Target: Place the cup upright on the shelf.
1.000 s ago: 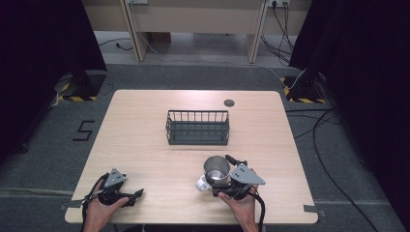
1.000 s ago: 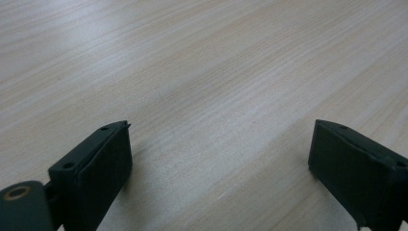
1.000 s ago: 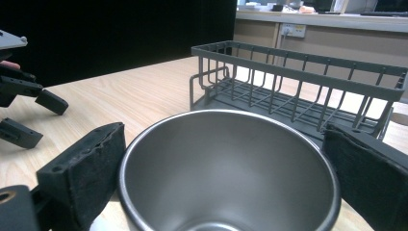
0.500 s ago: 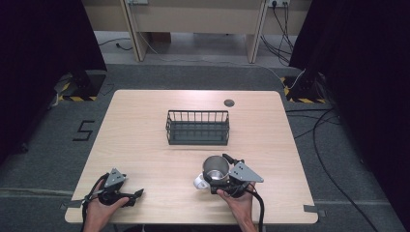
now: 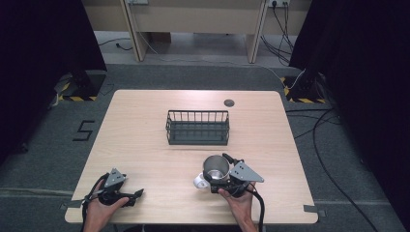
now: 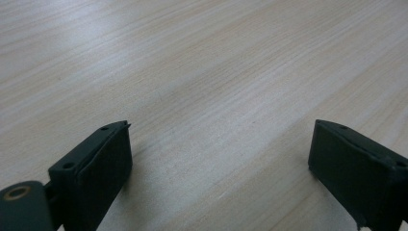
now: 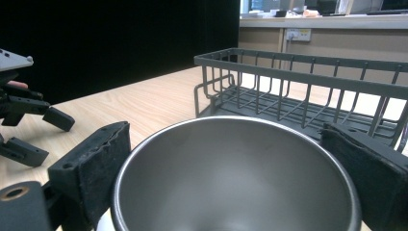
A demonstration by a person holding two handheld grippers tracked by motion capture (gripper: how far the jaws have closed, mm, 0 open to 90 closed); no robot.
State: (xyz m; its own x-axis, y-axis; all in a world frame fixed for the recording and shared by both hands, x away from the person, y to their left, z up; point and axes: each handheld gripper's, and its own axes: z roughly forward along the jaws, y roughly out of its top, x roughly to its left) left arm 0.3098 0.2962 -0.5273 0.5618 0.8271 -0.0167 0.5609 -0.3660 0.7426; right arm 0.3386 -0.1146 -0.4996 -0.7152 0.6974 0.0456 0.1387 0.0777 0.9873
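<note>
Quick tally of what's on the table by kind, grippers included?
Metal cup: 1
White object beside the cup, kind unclear: 1
Wire basket: 1
Dark round disc near the far edge: 1
Grippers: 2, left gripper and right gripper
Total: 6

I am working in what looks like a lab or recording studio, not a home. The light wooden desk [image 5: 145, 140] stands alone on grey carpet [image 5: 338, 193], with black curtains [image 5: 43, 58] hung on both sides. Yellow-and-black hazard tape [image 5: 72, 98] marks the stand feet by the curtains, and a "5" [image 5: 83, 130] is taped on the floor. Loose cables [image 5: 329, 140] trail over the carpet, and wall sockets [image 5: 278, 3] sit above plain benches at the back.
</note>
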